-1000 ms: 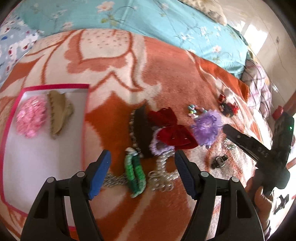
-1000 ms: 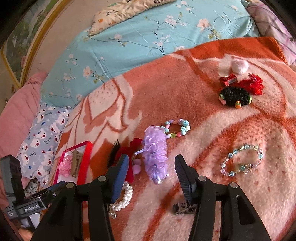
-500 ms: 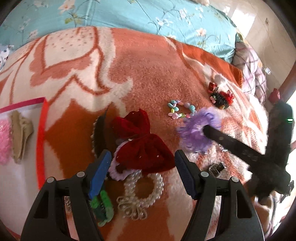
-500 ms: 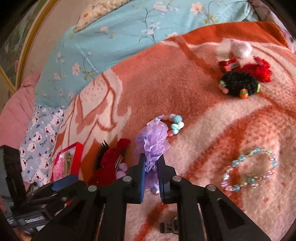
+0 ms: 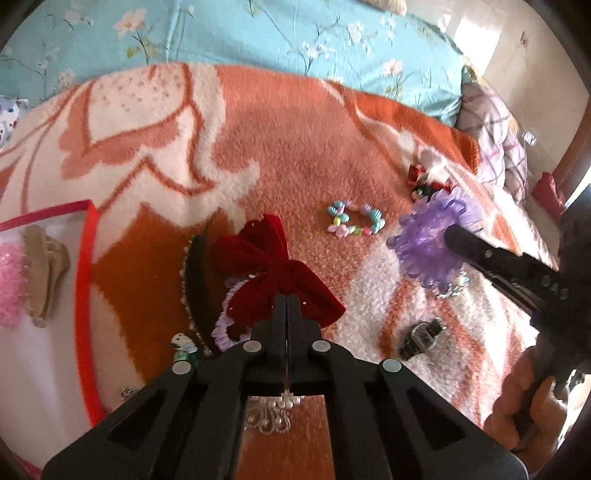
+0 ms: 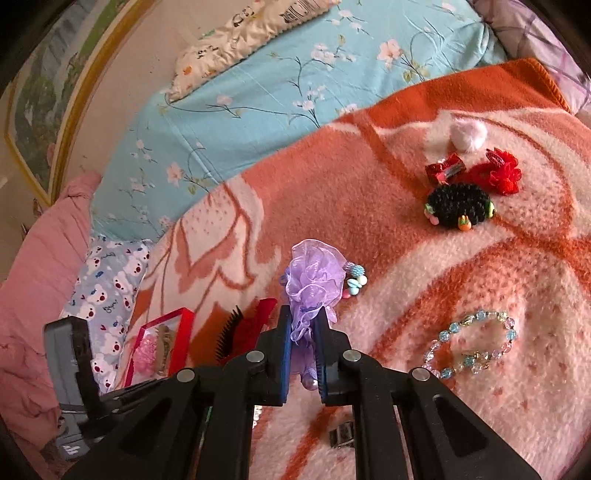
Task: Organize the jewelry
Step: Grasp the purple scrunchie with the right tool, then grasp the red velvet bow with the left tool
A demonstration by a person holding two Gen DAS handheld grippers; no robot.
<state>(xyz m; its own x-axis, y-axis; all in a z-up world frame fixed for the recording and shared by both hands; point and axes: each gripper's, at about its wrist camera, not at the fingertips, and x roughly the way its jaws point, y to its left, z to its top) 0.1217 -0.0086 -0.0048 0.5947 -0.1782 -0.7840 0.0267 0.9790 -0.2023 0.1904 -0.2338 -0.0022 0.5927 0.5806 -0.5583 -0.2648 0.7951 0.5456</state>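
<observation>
Two grippers clench at once: the left gripper (image 5: 287,301) has just snapped onto the dark red velvet bow (image 5: 275,275), while the right gripper (image 6: 303,334) pinches the frilly purple organza scrunchie (image 6: 314,284) beyond that bow. The bow's edge could slip free, or drag the lilac ruffled band (image 5: 225,325) beneath it.

An orange and cream blanket (image 6: 369,206) with a large leaf pattern fills the middle and lower part of both views. Beyond it, across the top of each frame, lies a light blue sheet (image 6: 280,85) printed with small blossoms and thin stems. In the right wrist view a pale patterned pillow (image 6: 243,33) rests on the sheet at the top centre, a pink quilt (image 6: 33,280) bunches at the left edge, and a blue cushion (image 6: 107,291) with white bear faces sits just beside the blanket's left border. A gold picture frame (image 6: 55,122) runs up the upper left corner. A purple checked cloth (image 5: 495,136) lies at the upper right of the left wrist view.
</observation>
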